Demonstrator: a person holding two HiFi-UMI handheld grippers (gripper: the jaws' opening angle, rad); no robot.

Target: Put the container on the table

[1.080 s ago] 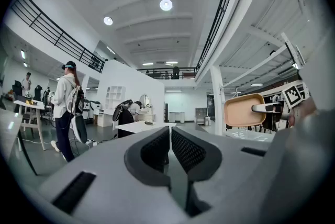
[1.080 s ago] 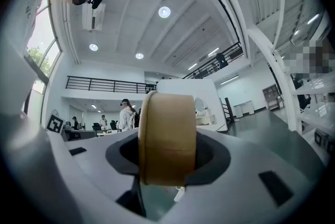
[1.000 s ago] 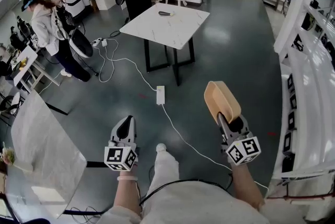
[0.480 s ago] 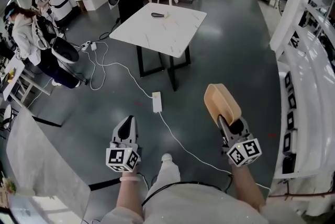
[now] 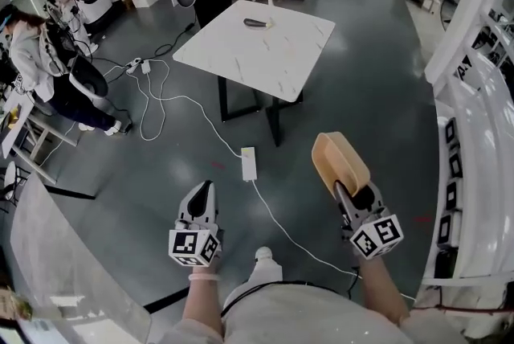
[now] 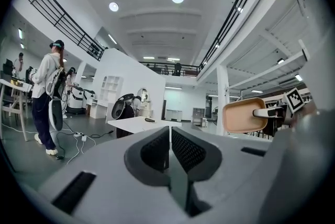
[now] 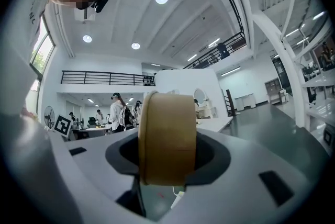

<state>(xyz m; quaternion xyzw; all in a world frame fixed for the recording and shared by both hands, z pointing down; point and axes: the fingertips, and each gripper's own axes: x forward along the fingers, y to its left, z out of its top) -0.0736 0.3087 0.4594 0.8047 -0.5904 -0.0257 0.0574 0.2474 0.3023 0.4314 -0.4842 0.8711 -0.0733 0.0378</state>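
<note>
Underfoot, a dark grey polished floor (image 5: pixel 361 93) fills the head view. A white marble-topped square table on black legs (image 5: pixel 265 49) stands well ahead, and a small dark object (image 5: pixel 257 22) on it is too small to identify. A white cable with a power strip (image 5: pixel 248 163) crosses the floor. The left gripper (image 5: pixel 201 194) shows only its back and marker cube. The right gripper (image 5: pixel 347 188) holds a tan, shallow rounded container (image 5: pixel 339 159) over the floor, well apart from the table. Both forearms are cut off at the bottom edge.

The left gripper view shows its jaws pressed together with nothing between them. They hide part of the table beyond, and the container appears at the right.

The right gripper view shows both jaws clamped on the container, which is seen edge-on and blocks most of the table behind it.
</note>
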